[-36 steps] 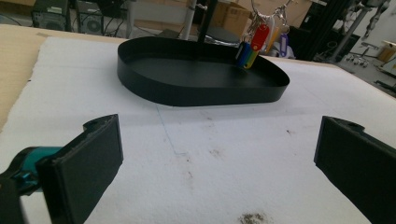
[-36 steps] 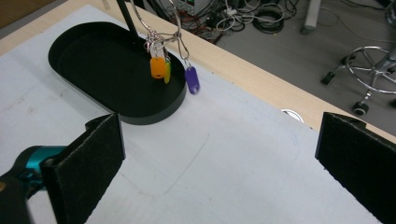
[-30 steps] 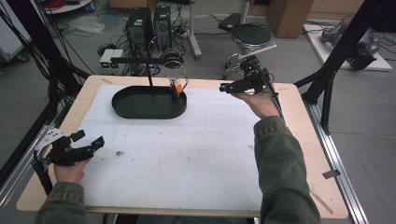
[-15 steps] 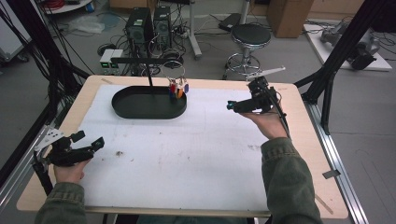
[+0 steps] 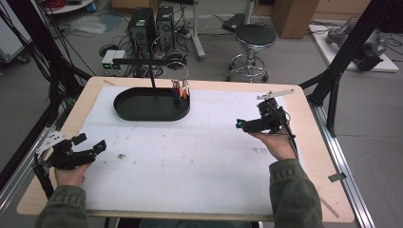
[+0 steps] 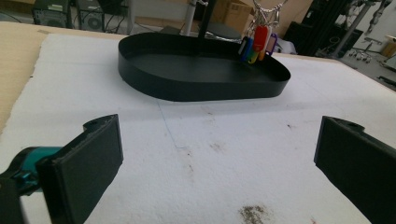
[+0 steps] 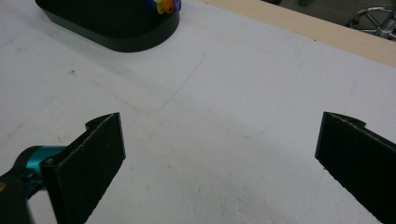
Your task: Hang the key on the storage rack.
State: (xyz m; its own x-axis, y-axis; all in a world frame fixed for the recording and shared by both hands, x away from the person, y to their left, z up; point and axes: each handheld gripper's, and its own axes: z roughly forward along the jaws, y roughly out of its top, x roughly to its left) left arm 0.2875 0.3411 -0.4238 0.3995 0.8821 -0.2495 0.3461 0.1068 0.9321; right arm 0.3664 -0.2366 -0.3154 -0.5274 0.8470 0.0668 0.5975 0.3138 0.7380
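right gripper [image 5: 243, 126] has drawn back from the key tags [image 5: 180, 90] toward the table's right, jaws apart, empty | left gripper [image 5: 90, 145] unmoved at near-left, jaws apart | key tags hang at right end of black oval tray [image 5: 142, 111]

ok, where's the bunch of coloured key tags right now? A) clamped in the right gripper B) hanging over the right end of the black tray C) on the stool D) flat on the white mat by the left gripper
B: the coloured key tags hang from a ring over the right end of the black tray; both grippers' jaws stand open and empty.
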